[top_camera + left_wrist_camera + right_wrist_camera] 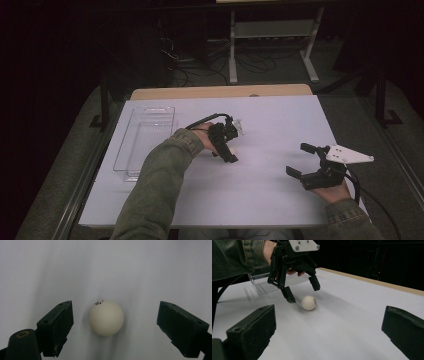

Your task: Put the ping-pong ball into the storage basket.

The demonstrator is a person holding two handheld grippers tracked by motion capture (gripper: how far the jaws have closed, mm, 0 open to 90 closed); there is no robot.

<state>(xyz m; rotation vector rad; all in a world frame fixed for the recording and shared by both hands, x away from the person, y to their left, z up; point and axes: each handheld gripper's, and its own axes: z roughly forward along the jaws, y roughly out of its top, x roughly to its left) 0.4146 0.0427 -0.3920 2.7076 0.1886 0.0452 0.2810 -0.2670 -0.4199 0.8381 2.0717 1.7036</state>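
White ping-pong ball (106,317) rests on the table (260,185), right of the clear plastic tray (145,140). Left gripper (303,293) hangs over the ball, jaws spread either side, neither pad touching. Right gripper (302,161) waits wide open, empty, further right. Judged step: grasping; next, lower and close squarely.

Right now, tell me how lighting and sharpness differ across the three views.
High view: dim, the room behind dark, the white table evenly lit. Left gripper view: the ball is sharp with a soft shadow around it. Right gripper view: near jaws soft, the clear tray smeared, background black.
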